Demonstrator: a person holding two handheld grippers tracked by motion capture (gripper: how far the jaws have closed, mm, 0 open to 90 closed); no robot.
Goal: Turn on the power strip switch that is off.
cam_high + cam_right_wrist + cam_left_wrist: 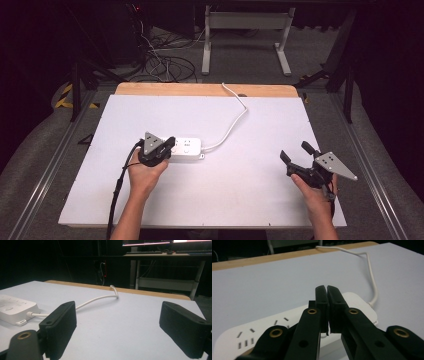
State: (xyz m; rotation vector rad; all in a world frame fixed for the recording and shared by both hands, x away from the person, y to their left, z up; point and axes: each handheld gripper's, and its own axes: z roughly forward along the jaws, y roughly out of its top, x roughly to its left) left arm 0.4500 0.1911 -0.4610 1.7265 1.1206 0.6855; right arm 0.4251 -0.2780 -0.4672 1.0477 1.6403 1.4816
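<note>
A white power strip [187,147] lies flat near the middle of the white board, and its white cable [233,123] runs off to the far edge. My left gripper [169,144] hangs over the strip's left end, its jaws shut pad to pad above the socket face [262,327]. Behind one jaw a small black shape [312,304] pokes out; I cannot tell what it is. At the right, my right gripper [295,151] is held open just above the board with nothing between its pads [62,322]. It points at the strip's cable end [15,308].
The white board [210,200] rests on a wooden tabletop [200,89] whose far strip shows. Metal rails run along both sides. Beyond the table stand a white desk frame [245,30] and loose black cables on the floor [165,65].
</note>
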